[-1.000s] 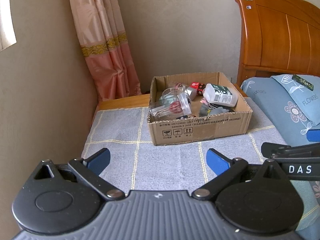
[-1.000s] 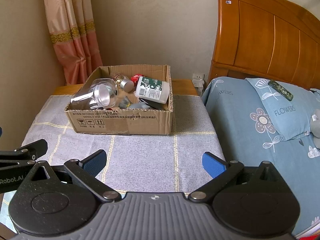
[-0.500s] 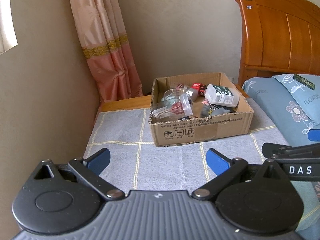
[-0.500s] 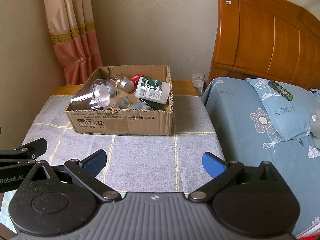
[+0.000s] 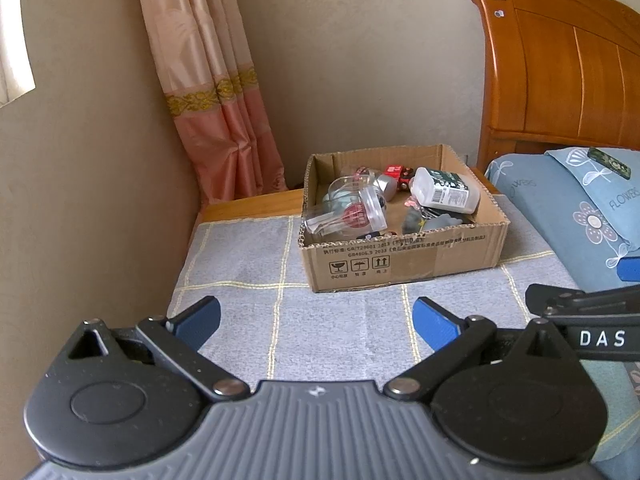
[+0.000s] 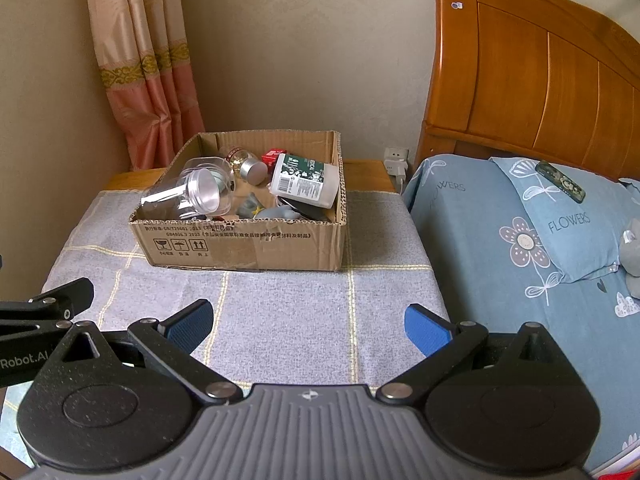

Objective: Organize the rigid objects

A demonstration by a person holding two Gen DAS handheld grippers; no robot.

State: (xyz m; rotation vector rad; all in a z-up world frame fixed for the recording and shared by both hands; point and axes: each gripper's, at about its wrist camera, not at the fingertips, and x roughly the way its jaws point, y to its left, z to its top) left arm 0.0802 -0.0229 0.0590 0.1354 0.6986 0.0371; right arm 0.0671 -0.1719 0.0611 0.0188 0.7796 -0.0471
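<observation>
A shallow cardboard box (image 6: 244,236) sat toward the back of a worktop (image 6: 288,320) covered in a grey cloth with a yellow grid, beside a bed (image 6: 500,240) with a wooden headboard. All the rigid objects in view lay inside the box, jumbled together: a clear plastic jar (image 6: 192,196) on its side at the near left corner, a white bottle with a dark label (image 6: 306,184) lying toward the right wall, a small silver-capped jar (image 6: 246,162) and a red item (image 6: 273,156) at the back, and some grey pieces (image 6: 276,213) near the front wall that were too small to identify. The cloth in front of the box was bare.

The left hand-held gripper (image 5: 316,316) and the right hand-held gripper (image 6: 308,318) both hovered low over the near cloth, well short of the box, their blue pads spread wide and holding nothing.

This scene would fit either objects already gathered into the box or a full box waiting to be sorted out, so the step in hand could not be settled. Any reach into the box would call for clearing its front wall and picking one item out of the clutter.
</observation>
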